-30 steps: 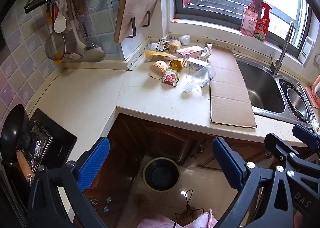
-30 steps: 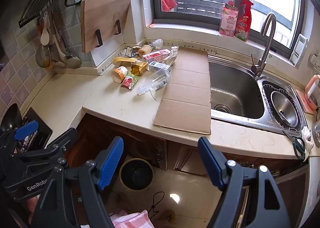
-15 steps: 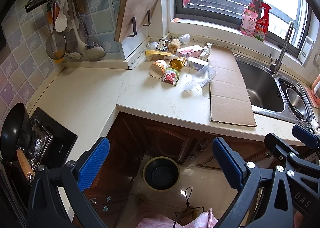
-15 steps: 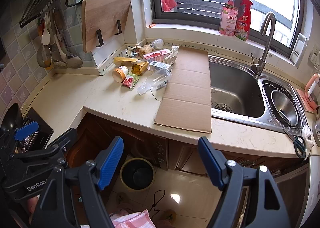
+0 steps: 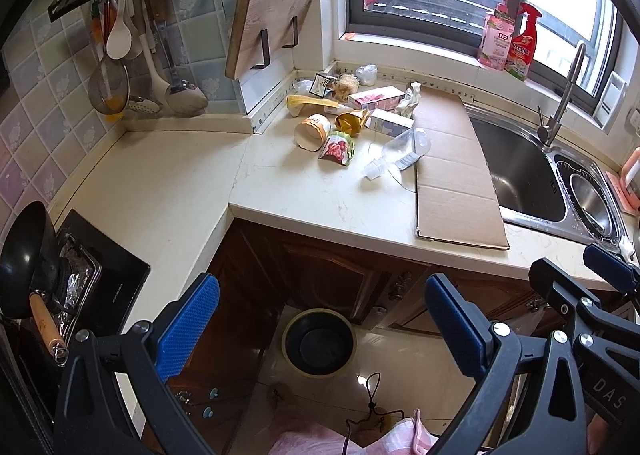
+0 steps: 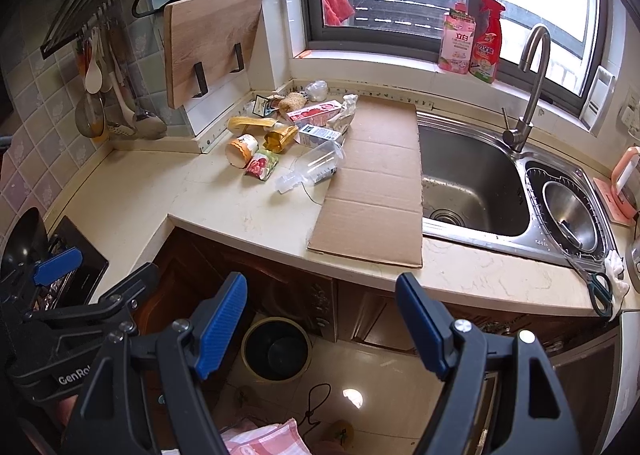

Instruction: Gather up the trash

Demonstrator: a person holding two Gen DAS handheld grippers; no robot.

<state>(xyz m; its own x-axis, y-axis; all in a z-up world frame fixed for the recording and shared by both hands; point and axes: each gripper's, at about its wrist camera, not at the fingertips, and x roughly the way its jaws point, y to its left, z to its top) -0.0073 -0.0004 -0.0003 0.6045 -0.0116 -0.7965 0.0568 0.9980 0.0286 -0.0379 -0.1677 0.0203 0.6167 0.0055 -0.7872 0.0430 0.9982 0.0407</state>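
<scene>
Almost nothing has moved vs 1 s ago: both views creep a touch closer to the table, trash pile unchanged. Left gripper [image 5: 318,321] and right gripper [image 6: 320,319] hover over the floor w/ jaws wide open, nothing between them. Below them, a dark bin [image 5: 319,342] stands on the tiles in front of the wooden cabinets. Farther on, flat cardboard [image 6: 374,183] lies on the table [image 5: 304,199], its edge at the sink [image 6: 472,179]. Just left of it, trash pile [image 5: 352,119]: clear plastic bottle [image 5: 402,151], paper cup [image 5: 312,131], red snack wrapper [image 5: 337,147], cartons, toward the window corner.
</scene>
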